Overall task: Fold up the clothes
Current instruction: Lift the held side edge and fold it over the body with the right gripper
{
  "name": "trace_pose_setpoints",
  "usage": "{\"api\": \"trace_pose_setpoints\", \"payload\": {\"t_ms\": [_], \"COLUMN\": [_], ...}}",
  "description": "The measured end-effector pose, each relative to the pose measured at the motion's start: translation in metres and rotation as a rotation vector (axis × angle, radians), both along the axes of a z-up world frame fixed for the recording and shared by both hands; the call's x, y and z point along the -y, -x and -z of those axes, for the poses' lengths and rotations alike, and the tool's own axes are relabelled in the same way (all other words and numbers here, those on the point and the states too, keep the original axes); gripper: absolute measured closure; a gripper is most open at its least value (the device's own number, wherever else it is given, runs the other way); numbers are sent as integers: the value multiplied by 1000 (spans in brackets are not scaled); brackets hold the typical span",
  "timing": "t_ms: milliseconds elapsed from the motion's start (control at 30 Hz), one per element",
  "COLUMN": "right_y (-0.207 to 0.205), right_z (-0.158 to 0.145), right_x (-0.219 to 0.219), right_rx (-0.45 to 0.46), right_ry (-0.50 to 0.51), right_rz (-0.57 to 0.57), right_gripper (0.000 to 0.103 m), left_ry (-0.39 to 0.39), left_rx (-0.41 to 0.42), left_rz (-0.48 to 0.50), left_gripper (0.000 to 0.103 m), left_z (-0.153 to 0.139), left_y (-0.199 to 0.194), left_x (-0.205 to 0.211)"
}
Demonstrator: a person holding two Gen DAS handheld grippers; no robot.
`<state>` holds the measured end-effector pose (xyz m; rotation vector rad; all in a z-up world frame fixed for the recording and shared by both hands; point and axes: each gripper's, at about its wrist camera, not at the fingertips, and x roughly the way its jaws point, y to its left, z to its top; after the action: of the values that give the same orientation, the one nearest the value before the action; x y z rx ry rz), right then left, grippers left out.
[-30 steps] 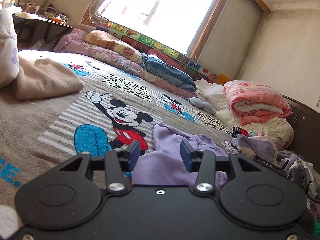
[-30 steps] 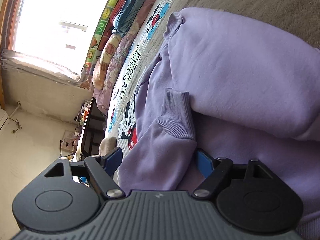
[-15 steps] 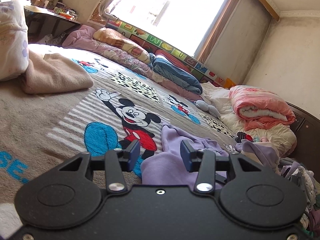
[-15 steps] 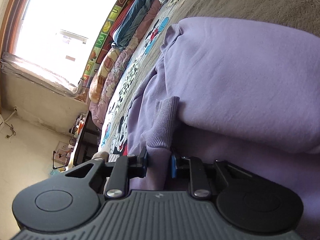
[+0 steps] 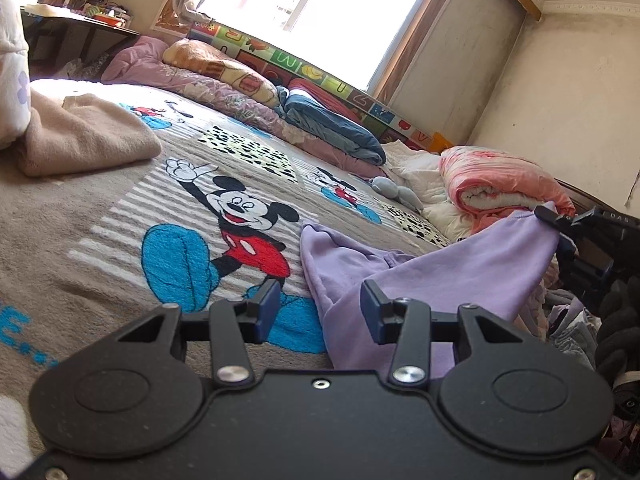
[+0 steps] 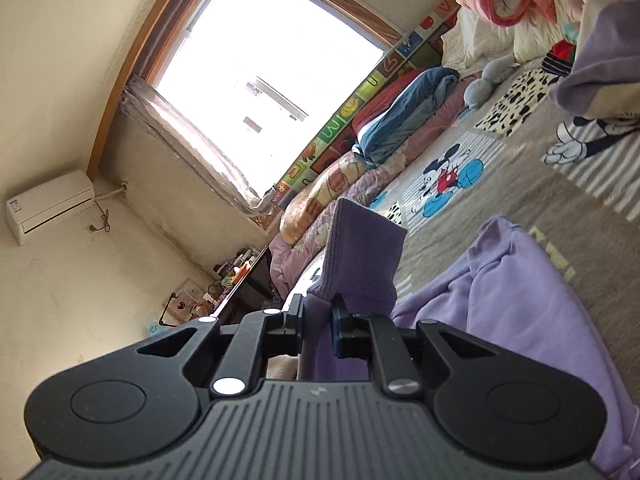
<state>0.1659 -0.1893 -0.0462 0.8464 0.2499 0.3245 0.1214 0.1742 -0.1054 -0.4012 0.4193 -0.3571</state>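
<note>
At the far left of the left wrist view a white padded bundle (image 5: 12,68) with a pale flower print sits at the frame edge, and a beige blanket (image 5: 84,136) lies folded just beside it on the bed. The bed is covered by a grey cartoon-mouse blanket (image 5: 60,220) with blue, red and striped patches. Along the wall under the bright window (image 5: 312,12) lie a row of rolled quilts, among them a blue quilt (image 5: 332,128).

The left gripper (image 5: 319,312) hovers low over the bed with its fingers spread partway. The near edge of the purple sweatshirt (image 5: 420,276) lies in the gap between them, but the pads do not press on it. The sweatshirt rests on the cartoon blanket just right of the big mouse figure, and one sleeve rises off the bed toward the right. Further right, a pink quilt (image 5: 500,188) is rolled on white bedding.

At the right edge the right gripper (image 5: 554,220) holds that lifted sleeve in the air. In the right wrist view the right gripper (image 6: 318,330) is closing, its fingers pinching the sleeve, with the ribbed cuff (image 6: 364,256) standing up past the fingertips. The body of the sweatshirt (image 6: 520,320) lies on the blanket below and to the right of it.
</note>
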Motion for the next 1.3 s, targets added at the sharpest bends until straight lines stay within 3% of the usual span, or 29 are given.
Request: {"api": "trace_pose_setpoints", "payload": {"t_ms": [200, 400, 533, 1000, 1067, 1233, 1300], "right_y": [17, 40, 54, 71, 72, 72, 72], "right_z": [-16, -7, 5, 73, 80, 78, 72], "right_x": [45, 85, 104, 156, 159, 161, 161], "right_rx": [31, 15, -3, -147, -155, -135, -118], "right_ry": [20, 27, 34, 25, 18, -11, -14], "right_rz": [49, 108, 144, 219, 215, 207, 202], "right_gripper": [88, 88, 88, 88, 89, 89, 89], "left_ry": [-81, -171, -198, -308, -282, -102, -104], "left_rx": [3, 29, 42, -35, -21, 0, -10], "left_rz": [97, 254, 347, 475, 460, 336, 315], "left_gripper": [62, 68, 70, 70, 70, 70, 70], "left_z": [3, 7, 9, 31, 26, 12, 12], "left_y": [1, 7, 13, 19, 21, 17, 16], "left_x": [29, 67, 85, 121, 113, 65, 60]}}
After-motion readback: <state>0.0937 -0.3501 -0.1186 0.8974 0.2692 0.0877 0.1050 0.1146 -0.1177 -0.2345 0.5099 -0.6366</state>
